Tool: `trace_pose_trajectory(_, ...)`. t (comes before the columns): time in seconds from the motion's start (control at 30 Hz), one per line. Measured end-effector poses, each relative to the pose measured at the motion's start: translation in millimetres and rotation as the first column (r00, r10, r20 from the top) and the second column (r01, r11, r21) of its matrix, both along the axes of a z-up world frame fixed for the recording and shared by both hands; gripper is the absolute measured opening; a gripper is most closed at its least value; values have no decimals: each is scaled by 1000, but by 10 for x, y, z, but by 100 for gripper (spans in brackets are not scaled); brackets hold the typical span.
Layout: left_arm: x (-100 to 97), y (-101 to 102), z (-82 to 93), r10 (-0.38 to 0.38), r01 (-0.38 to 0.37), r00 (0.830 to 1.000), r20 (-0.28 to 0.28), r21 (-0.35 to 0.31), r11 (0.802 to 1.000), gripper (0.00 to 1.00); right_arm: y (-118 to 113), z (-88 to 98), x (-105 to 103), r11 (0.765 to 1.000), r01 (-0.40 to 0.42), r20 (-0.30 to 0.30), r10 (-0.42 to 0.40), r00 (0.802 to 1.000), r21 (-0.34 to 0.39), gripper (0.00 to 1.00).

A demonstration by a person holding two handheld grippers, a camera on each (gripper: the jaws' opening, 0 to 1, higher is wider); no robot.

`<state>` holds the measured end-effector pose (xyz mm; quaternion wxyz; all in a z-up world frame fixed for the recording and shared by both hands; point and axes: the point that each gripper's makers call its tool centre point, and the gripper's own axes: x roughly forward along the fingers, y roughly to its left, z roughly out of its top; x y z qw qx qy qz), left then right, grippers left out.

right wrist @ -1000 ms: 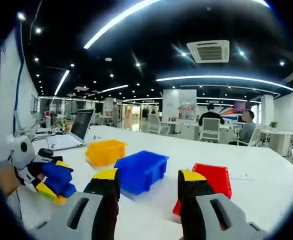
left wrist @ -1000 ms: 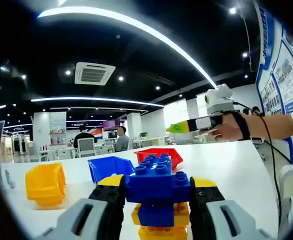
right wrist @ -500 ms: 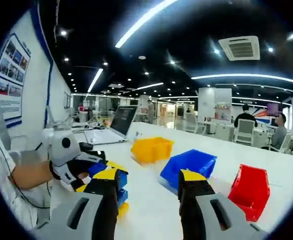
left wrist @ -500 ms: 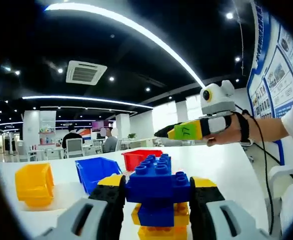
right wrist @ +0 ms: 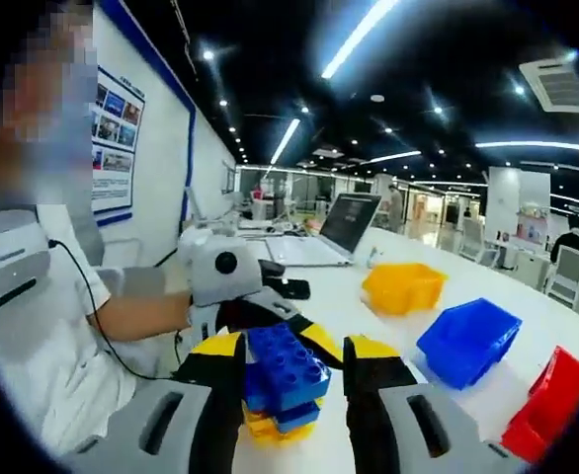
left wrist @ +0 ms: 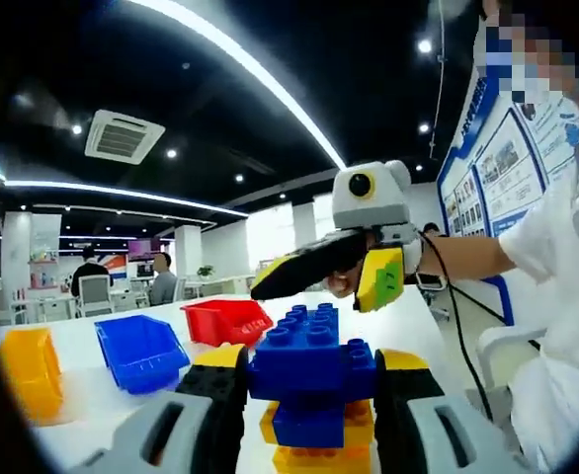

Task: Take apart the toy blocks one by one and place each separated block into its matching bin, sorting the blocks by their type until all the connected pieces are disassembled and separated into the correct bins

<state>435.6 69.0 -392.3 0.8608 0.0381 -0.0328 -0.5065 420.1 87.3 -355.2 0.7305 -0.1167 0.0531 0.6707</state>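
Blocks, a blue-and-yellow stack (left wrist: pixel 311 380), sit clamped between my left gripper's (left wrist: pixel 309 395) jaws over the white table (left wrist: pixel 438 331), while my right gripper (right wrist: pixel 288 380), jaws apart, brackets them from three o'clock.

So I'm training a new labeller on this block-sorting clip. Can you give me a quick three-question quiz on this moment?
1. True or false: the left gripper is shut on the block stack.
2. Which bin stands between the other two? A: yellow. B: blue. C: red.
3. What colour is the top block of the stack?

Key
1. True. Its jaws press on the stack from both sides.
2. B. The blue bin is the middle one in both views.
3. Blue, with yellow blocks beneath it.
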Motion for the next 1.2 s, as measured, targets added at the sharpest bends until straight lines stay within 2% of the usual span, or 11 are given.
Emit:
trace_pose_trajectory(0.23,-60,-40,1,-38,38,999,1,-5,999,51,35,-197,-56,997,-45,-22,44,999,-63,33)
trace_pose_trajectory(0.33,-79,-42,2,-52,52,999,-3,-12,999,51,38,-238,-40,997,-43,-97,37,995,-60,32)
trace_pose_trajectory(0.57,-31,-71,-21,-22,22,1000,-5,-17,1000,54,60,-245,-12,997,-49,-85,45,995,-52,29)
trace_pose_trajectory(0.83,-13,-112,-57,-10,11,1000,-17,7,1000,55,37,-216,8,999,-30,-154,25,988,-30,28)
trace_pose_trajectory(0.87,8,-108,-60,-18,12,997,82,69,998,54,97,-42,-7,998,-3,-287,23,958,69,25)
trace_pose_trajectory(0.9,-5,-167,-75,3,-4,1000,18,32,999,54,6,-50,-28,999,-44,-393,52,918,30,25)
trace_pose_trajectory(0.93,15,-188,-65,14,-15,1000,23,32,999,54,-10,-43,64,999,-34,-276,42,960,32,25)
trace_pose_trajectory(0.97,27,-192,-72,21,-22,999,28,35,999,55,29,-76,51,999,-30,-205,35,978,27,25)
trace_pose_trajectory(1.07,74,-113,-86,32,-32,999,15,34,999,55,85,-108,12,1000,-17,-276,23,961,25,25)
trace_pose_trajectory(1.17,62,-77,-86,28,-29,999,16,34,999,54,99,-133,-19,1000,-12,-263,17,965,19,25)
trace_pose_trajectory(1.2,58,-74,-85,26,-27,1000,12,33,999,54,101,-105,22,999,-2,-318,13,948,35,25)
